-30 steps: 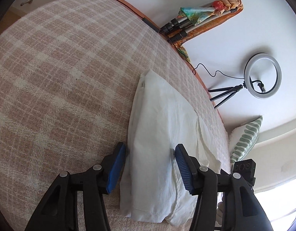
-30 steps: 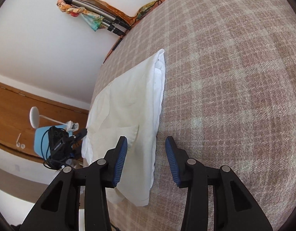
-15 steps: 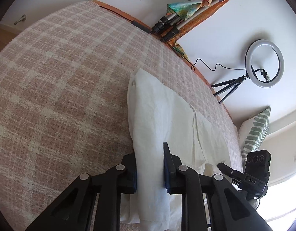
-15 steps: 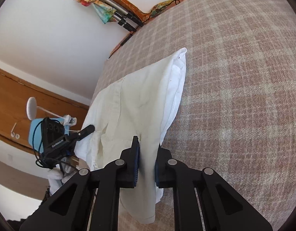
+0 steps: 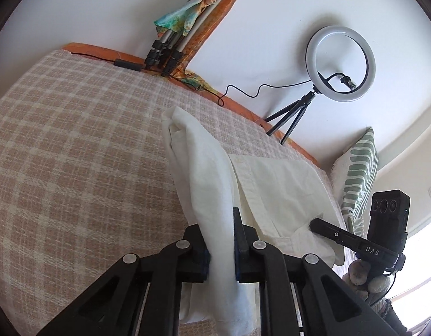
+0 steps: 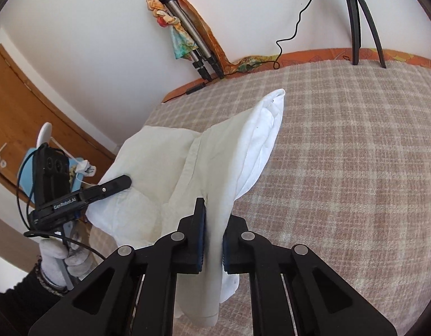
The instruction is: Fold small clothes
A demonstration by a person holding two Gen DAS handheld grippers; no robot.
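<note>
Left gripper [image 5: 221, 247] clamped on a pinched fold of the white garment [image 5: 274, 179], cloth squeezed between the blue pads. Right gripper [image 6: 212, 240] likewise closed on a raised ridge of the same garment [image 6: 159, 162]. Far end resting on the checked blanket [image 6: 341, 154]. Beyond the garment, at the blanket's edge: ring light [image 5: 340, 63], striped pillow [image 5: 358, 173].

You've got a cream-white cotton garment [image 5: 212, 184] on that beige-and-white plaid woven blanket [image 5: 75, 145], an orange patterned bed edge [image 6: 308, 56] behind, plus a green-and-white striped pillow [image 5: 358, 173].
</note>
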